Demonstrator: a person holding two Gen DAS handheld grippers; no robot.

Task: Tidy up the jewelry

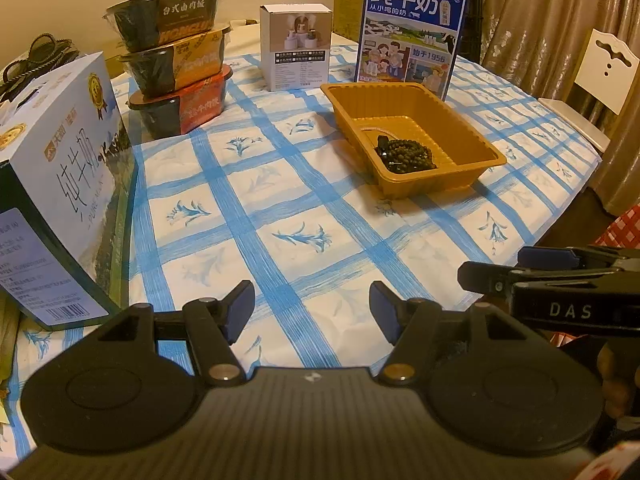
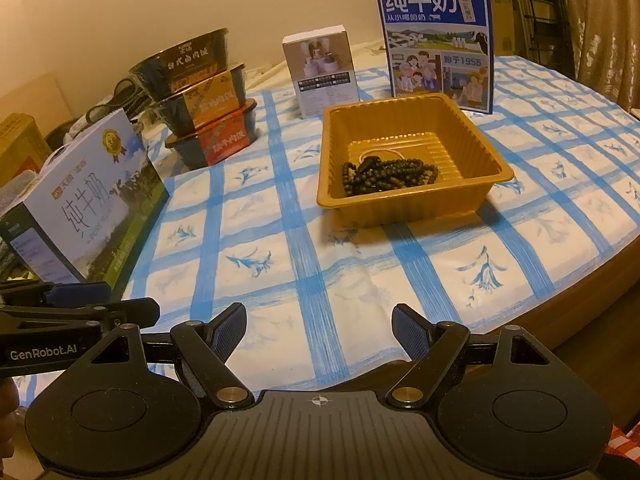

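A dark beaded necklace point(image 1: 406, 154) lies heaped inside a yellow plastic tray point(image 1: 476, 138) on the blue-checked tablecloth; it also shows in the right wrist view point(image 2: 390, 174) in the same tray point(image 2: 496, 160). My left gripper point(image 1: 312, 308) is open and empty, low over the near table, well short of the tray. My right gripper point(image 2: 318, 330) is open and empty near the table's front edge, also short of the tray. The right gripper shows at the right of the left wrist view point(image 1: 488, 276), and the left gripper at the left of the right wrist view point(image 2: 104, 300).
A milk carton box point(image 1: 64, 200) lies at the left. Three stacked meal bowls point(image 1: 176, 60) stand behind it. A small white box point(image 1: 298, 46) and an upright blue milk box point(image 1: 412, 34) stand behind the tray. A white chair point(image 1: 592, 80) is at the right.
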